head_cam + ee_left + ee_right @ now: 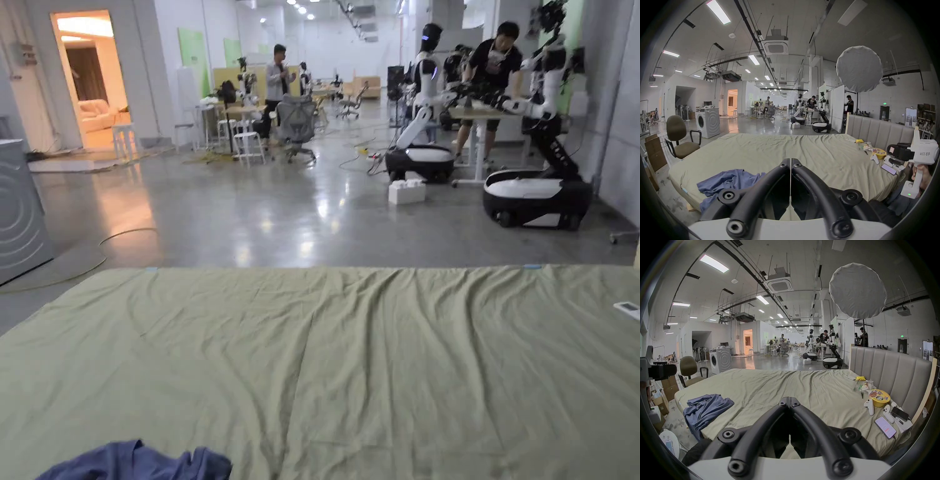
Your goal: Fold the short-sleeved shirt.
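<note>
1. Left gripper (791, 160): we hold it above the bed's near edge, jaws pressed together on nothing.
2. At our 10 o'clock the blue shirt (705, 410) lies crumpled at the near left corner of the green sheet (350, 350), apart from both grippers.
3. Right gripper (789, 399): jaws closed too, empty, pointing toward 12 o'clock.

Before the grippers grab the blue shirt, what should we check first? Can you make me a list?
1. Shirt on the bed: ok, but crumpled at the near left corner.
2. Shirt spread flat: not ok.
3. Left gripper empty: ok, shut on nothing.
4. Right gripper empty: ok, shut on nothing.
5. Jaws open for grabbing: not ok.
6. Folding room: ok; phone and noodle cup lie far right.
</note>
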A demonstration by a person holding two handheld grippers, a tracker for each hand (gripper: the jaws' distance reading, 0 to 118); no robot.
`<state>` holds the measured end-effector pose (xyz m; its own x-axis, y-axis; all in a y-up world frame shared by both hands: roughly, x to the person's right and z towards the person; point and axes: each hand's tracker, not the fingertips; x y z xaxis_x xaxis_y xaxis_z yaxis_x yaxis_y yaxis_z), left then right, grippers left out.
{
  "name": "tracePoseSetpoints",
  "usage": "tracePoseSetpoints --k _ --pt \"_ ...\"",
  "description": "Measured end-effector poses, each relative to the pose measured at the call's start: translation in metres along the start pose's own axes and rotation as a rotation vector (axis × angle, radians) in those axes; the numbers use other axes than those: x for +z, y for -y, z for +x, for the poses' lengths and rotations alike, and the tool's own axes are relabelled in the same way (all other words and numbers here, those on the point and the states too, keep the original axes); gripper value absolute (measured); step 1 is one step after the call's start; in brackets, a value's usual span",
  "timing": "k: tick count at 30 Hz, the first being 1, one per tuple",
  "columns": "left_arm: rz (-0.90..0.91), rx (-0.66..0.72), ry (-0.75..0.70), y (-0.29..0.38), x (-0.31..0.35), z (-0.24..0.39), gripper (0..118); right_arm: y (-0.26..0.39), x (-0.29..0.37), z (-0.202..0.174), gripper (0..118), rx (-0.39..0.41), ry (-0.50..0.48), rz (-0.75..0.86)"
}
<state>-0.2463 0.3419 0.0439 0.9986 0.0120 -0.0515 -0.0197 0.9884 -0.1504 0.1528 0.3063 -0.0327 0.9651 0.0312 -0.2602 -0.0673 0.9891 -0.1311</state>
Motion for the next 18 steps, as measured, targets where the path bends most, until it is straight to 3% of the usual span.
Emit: tracePoseSetpoints --k 4,6,8,14,16,18 --pt "-0.072 0.030 -0.066 0.007 -0.002 -0.023 26 0.008 -0.003 0.002 1 -0.020 -0.016 -0.033" --pt "-0.106 0.018 -0.098 0.014 -0.011 -0.036 53 0.012 -0.006 0.002 1 -0.019 -0.018 -0.052" --pt "-0.190 0.012 -0.099 0.022 -0.029 -0.052 67 0.017 -0.009 0.003 1 -0.025 -0.018 -0.071" --pt "-0.357 0.077 -0.081 0.070 -0.110 -0.099 69 0.028 -0.020 0.002 1 -0.046 -0.013 -0.139" --pt "-0.411 0.099 -0.083 0.088 -0.147 -0.117 69 0.035 -0.024 0.002 1 -0.078 0.008 -0.232" --pt "-0.470 0.087 -0.080 0.104 -0.181 -0.134 69 0.037 -0.028 0.002 1 -0.042 0.007 -0.211"
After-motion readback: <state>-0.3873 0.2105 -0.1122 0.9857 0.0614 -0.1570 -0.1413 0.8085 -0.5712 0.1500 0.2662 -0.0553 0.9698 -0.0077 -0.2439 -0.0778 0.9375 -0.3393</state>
